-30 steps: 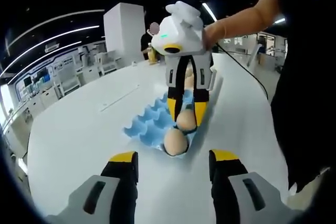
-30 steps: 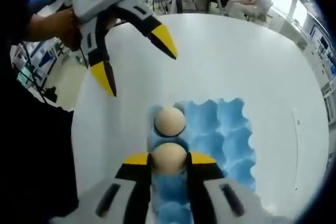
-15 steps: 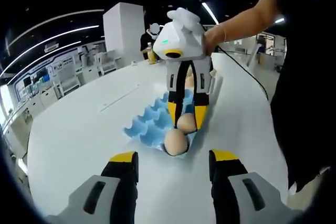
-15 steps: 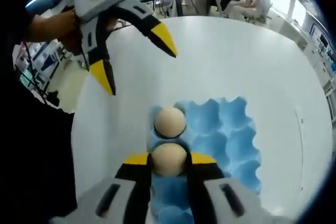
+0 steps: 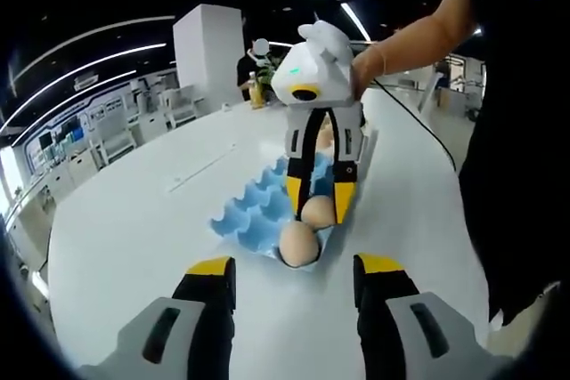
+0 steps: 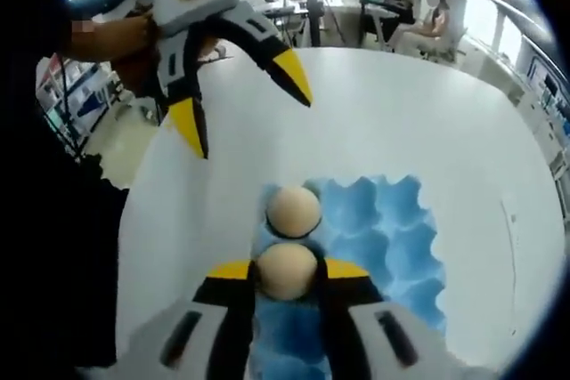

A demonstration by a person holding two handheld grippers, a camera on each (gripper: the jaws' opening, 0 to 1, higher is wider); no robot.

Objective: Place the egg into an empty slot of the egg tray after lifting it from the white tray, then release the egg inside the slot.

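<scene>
White surface [image 6: 427, 122], blue moulded egg tray [image 6: 392, 238].
Right claw [image 6: 287, 273] grips a smooth tan egg [image 6: 285, 271] over a slot; left claw [image 5: 294, 275] hovers spread wide.

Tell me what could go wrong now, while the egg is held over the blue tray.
1. The right gripper holds the beige egg right beside the seated beige egg; lowering carelessly may knock them together.
2. Opening before the egg sits in the blue moulded egg tray may crack it.

White-and-grey right gripper [image 5: 316, 206], black jaws tipped yellow, left gripper [image 6: 245, 91] alike, black clothing
</scene>
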